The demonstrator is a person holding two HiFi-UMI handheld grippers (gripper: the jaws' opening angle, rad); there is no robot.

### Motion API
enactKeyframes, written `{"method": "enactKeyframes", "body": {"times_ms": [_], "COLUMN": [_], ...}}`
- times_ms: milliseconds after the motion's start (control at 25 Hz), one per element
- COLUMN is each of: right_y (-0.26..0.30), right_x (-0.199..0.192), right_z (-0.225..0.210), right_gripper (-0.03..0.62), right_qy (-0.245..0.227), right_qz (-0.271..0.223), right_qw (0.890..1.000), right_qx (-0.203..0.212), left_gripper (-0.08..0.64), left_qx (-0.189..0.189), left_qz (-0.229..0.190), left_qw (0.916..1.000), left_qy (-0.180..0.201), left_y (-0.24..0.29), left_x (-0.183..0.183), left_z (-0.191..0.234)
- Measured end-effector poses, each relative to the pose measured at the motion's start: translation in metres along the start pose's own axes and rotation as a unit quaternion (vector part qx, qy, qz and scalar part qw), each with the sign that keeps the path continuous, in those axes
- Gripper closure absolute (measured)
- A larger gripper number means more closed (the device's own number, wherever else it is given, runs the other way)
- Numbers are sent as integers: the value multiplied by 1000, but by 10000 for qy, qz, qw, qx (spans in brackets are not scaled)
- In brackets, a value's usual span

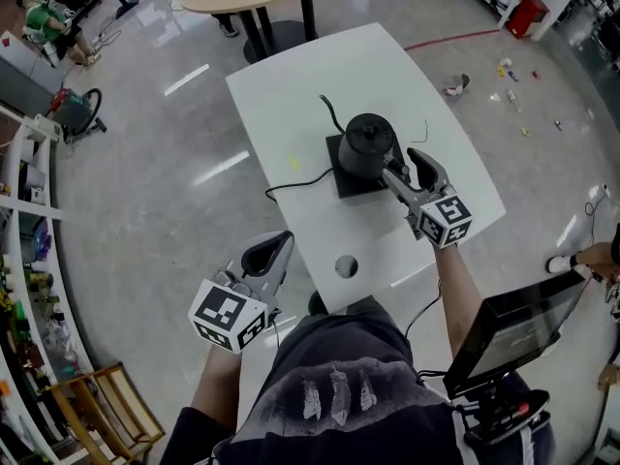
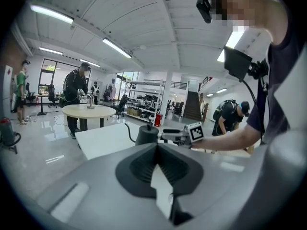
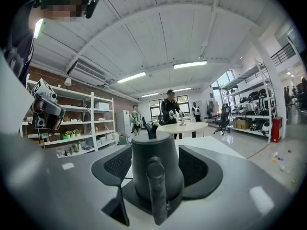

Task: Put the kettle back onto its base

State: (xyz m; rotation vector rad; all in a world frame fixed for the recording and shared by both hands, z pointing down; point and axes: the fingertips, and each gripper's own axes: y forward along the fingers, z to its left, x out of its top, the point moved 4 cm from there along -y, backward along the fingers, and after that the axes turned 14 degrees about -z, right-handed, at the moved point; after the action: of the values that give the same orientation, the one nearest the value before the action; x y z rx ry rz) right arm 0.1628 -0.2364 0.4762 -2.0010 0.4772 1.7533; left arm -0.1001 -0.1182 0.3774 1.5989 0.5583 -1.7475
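The kettle (image 1: 368,146) sits on its base (image 1: 341,180) on the white table (image 1: 291,85), with the right gripper (image 1: 402,163) spread wide either side of the handle (image 3: 156,190), pads clear of it. Draw that gripper straight back toward the near edge with its jaws wide, so neither pad nudges the handle. The left gripper (image 1: 274,250), pressed together and empty, is best held off at the near left.

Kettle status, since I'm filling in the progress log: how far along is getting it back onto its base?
Done: the kettle stands upright on its base on the white table. In hand: nothing is gripped. The right gripper is open, with a jaw on each side of the kettle's handle and clear of it. The left gripper is shut and empty beside the table. Left: probably only drawing the right gripper away.
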Motion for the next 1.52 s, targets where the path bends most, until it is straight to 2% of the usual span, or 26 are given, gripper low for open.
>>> {"method": "enactKeyframes", "body": {"times_ms": [320, 520, 720, 960, 1040, 1080, 1120, 1160, 1360, 1520], "right_y": [4, -2, -11, -18, -23, -26, -28, -30, -46, -70], "right_x": [76, 95, 105, 113, 116, 119, 121, 122, 123, 133], "right_z": [45, 68, 95, 110, 110, 111, 111, 111, 122, 107], "right_gripper": [302, 324, 348, 371, 420, 467, 563, 591, 591, 591], "right_qy": [-684, -972, -1051, -1186, -1177, -1165, -1160, -1168, -931, -767], "right_qz": [-558, -556, -477, -303, -340, -362, -368, -365, -482, -393], "right_qw": [9960, 9937, 9933, 9925, 9924, 9925, 9925, 9924, 9944, 9960], "right_qx": [142, 31, -66, -42, -69, -86, -102, -112, 122, 226], "left_gripper": [560, 560, 560, 560, 560, 560, 560, 560, 560, 560], "left_qx": [-105, -152, -168, -292, -347, -369, -384, -389, -296, -293], "left_qz": [-270, -455, -553, -678, -697, -697, -692, -683, -532, -553], "left_qw": [9996, 9988, 9982, 9972, 9969, 9968, 9967, 9967, 9975, 9969], "left_qy": [-6, -31, 146, 131, 120, 132, 154, 180, 370, 474], "left_y": [-32, -54, -73, -67, -63, -61, -60, -59, -63, -56], "left_x": [2, 8, 8, 11, 11, 12, 14, 14, 15, 29], "left_z": [6, 11, 23, 30, 27, 24, 21, 18, -3, -45]}}
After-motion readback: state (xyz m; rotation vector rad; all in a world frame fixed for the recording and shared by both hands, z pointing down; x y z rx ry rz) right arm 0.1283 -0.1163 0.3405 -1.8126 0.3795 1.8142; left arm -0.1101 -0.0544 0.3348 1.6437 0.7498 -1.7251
